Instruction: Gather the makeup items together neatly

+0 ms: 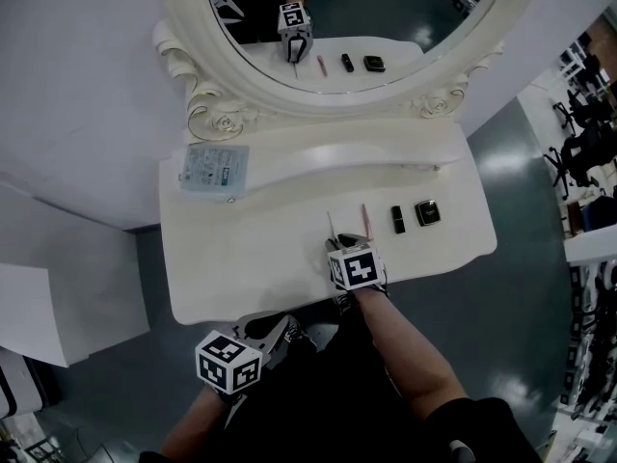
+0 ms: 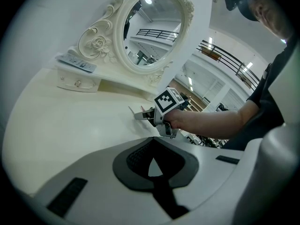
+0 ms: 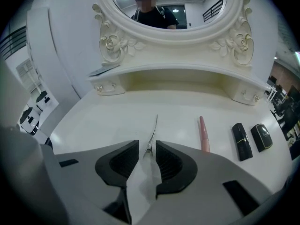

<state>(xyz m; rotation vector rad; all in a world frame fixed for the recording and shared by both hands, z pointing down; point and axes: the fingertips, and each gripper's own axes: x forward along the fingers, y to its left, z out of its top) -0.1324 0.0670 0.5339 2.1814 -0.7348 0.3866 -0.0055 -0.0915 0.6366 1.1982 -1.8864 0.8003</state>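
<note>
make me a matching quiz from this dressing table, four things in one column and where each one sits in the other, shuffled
Things
1 metal clip
2 pink tube
3 black compact
4 packet

Places
A on the raised shelf by the mirror
B farthest right on the table top
C one end between the jaws of the right gripper
D lying between the clip and the black lipstick

Pairs: 1-C, 2-D, 3-B, 4-A

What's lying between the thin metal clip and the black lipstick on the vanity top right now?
One thing: the pink lip gloss tube, lying between the thin metal clip and the black lipstick. The right gripper view shows it plainly.
</note>
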